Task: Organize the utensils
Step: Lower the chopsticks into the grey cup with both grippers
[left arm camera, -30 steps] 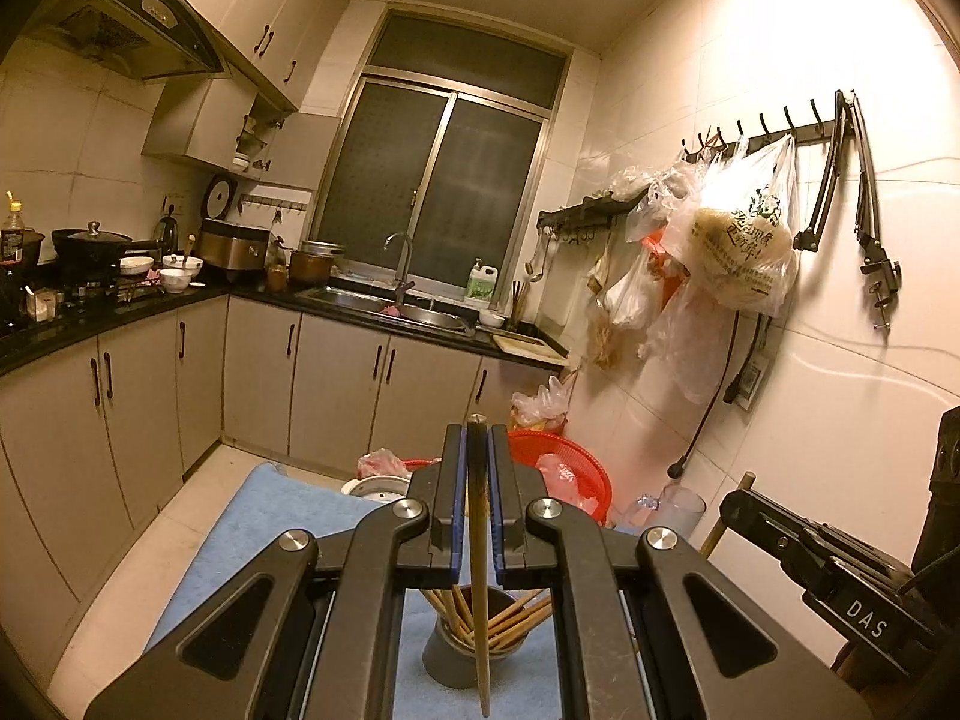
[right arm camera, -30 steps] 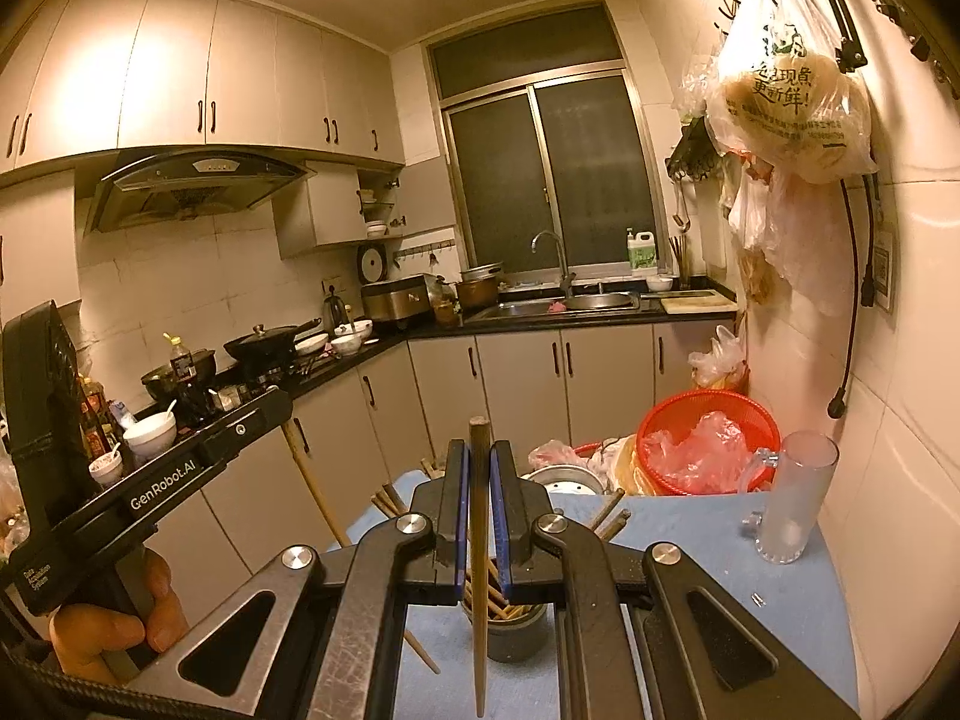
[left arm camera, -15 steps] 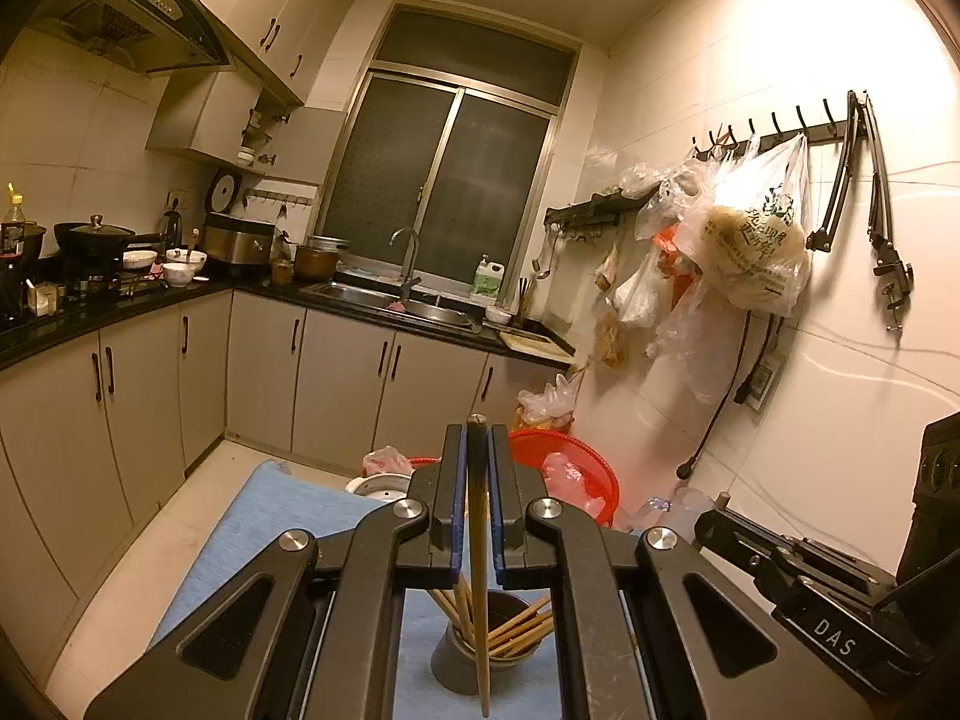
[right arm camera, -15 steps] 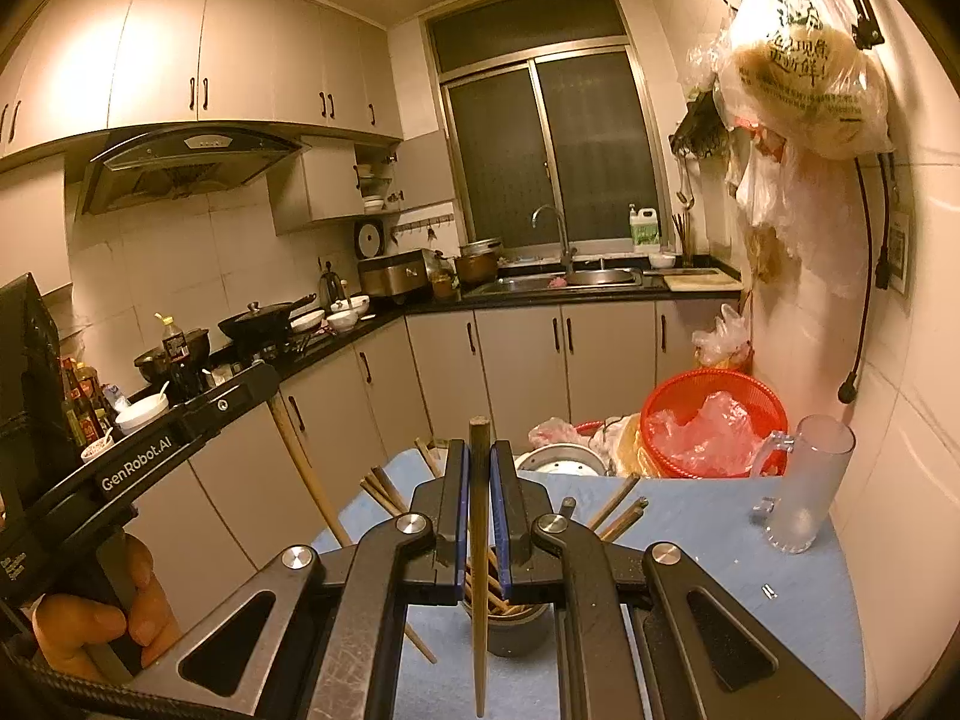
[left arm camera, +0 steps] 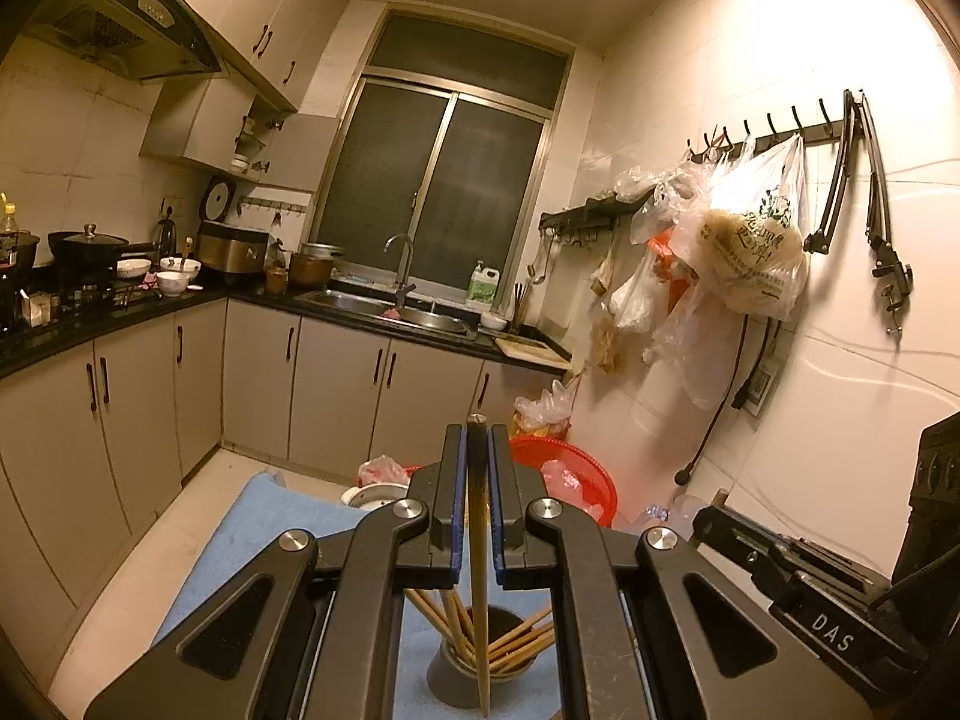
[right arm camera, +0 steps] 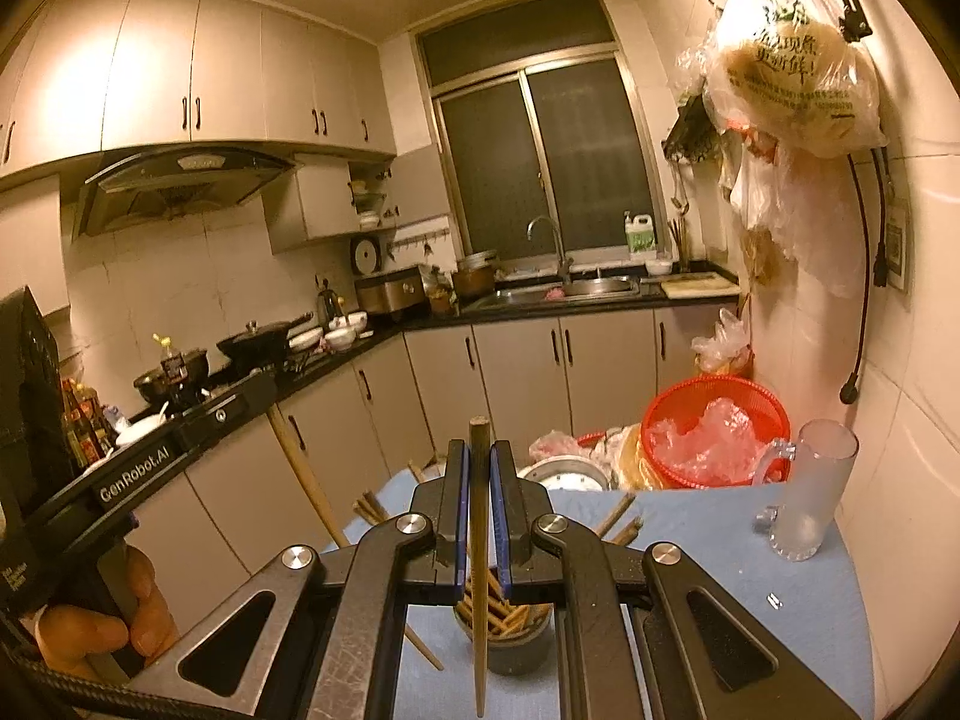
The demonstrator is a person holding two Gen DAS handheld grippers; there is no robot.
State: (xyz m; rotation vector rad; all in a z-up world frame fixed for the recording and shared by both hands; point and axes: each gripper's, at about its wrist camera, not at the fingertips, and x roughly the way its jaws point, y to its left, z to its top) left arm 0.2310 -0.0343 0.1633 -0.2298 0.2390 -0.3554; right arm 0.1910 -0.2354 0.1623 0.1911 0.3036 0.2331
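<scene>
Left wrist view: left gripper (left arm camera: 477,480) and right gripper (right arm camera: 478,492) each clamp one chopstick (left arm camera: 478,588) upright above holder (left arm camera: 480,669); next, lower and release.

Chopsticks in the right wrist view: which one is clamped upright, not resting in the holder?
The chopstick pinched in the right gripper stands vertical above the grey holder; the others lean inside it.

A home kitchen: sink (left arm camera: 414,315), range hood (right arm camera: 186,180), cabinets (left arm camera: 336,384), pots on stove (right arm camera: 264,345).
</scene>
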